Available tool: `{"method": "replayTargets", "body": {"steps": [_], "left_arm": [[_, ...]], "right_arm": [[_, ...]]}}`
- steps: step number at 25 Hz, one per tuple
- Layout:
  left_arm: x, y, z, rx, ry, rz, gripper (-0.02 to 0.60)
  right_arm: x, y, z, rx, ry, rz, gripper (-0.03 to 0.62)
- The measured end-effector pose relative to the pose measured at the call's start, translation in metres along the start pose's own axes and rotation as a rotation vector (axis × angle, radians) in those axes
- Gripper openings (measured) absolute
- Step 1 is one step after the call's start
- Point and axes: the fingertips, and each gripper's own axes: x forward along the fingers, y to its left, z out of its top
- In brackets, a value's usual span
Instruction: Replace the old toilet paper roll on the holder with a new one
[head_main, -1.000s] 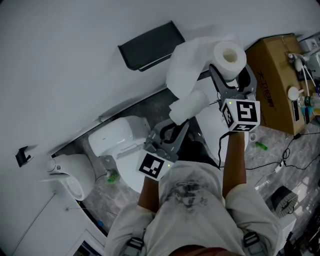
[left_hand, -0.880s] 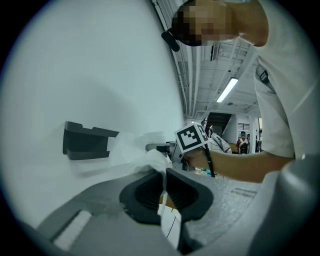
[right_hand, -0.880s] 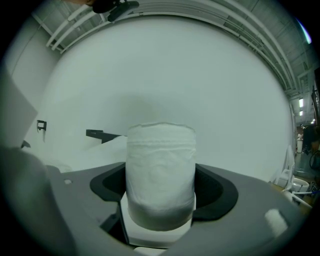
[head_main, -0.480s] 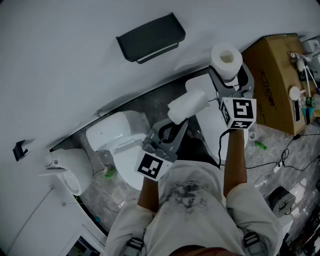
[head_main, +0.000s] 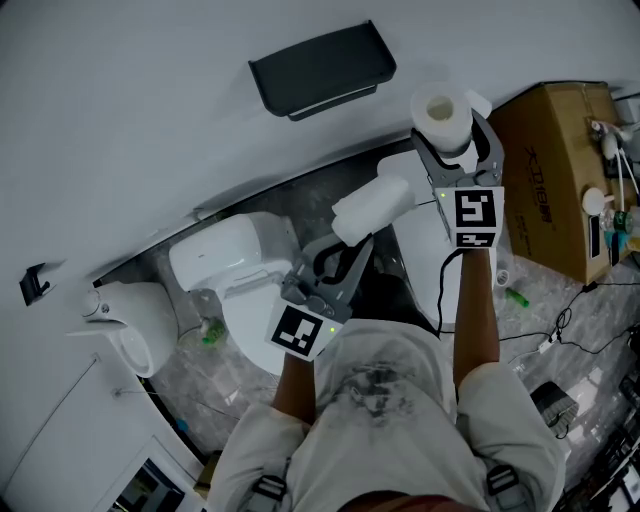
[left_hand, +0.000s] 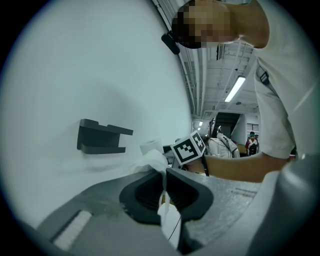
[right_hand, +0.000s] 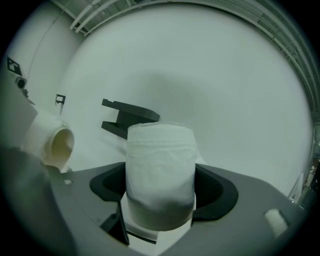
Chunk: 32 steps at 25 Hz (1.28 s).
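The right gripper (head_main: 455, 158) clamps the new roll (head_main: 443, 118) upright at top centre-right. The left gripper (head_main: 352, 248) pinches what appears to be only a loose sheet of the old roll (head_main: 372, 208), mid-frame. The holder (head_main: 322, 68), upper centre, is empty. Risks: the sheet tears and the old roll drops, or the new roll snags on the holder's lip. Count: two rolls, one holder, two grippers.

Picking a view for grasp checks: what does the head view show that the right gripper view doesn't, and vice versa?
Head view only: the toilet and the cardboard box. Right gripper view only: the right hand-held gripper pressing the sides of the upright roll up close, and the hollow core of the second roll. Both: the empty black holder and both rolls.
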Motion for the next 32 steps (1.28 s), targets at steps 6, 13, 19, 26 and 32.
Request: {"method": "replayTargets", "body": {"steps": [6, 13, 19, 26, 32], "left_arm": [[-0.001, 0.013, 0.0, 0.0, -0.007, 0.023, 0.018], [0.001, 0.023, -0.002, -0.006, -0.006, 0.036, 0.018], [0.004, 0.032, -0.004, -0.015, -0.002, 0.045, 0.018], [0.006, 0.036, -0.002, -0.013, -0.007, 0.047, 0.018], [0.006, 0.044, -0.004, -0.025, -0.004, 0.061, 0.018]], "right_arm": [[0.02, 0.008, -0.006, -0.08, 0.025, 0.035, 0.39], [0.036, 0.013, -0.01, -0.185, 0.048, 0.051, 0.39], [0.048, 0.018, -0.015, -0.274, 0.07, 0.061, 0.39], [0.061, 0.023, -0.015, -0.378, 0.084, 0.074, 0.39], [0.07, 0.026, -0.012, -0.439, 0.095, 0.076, 0.39]]}}
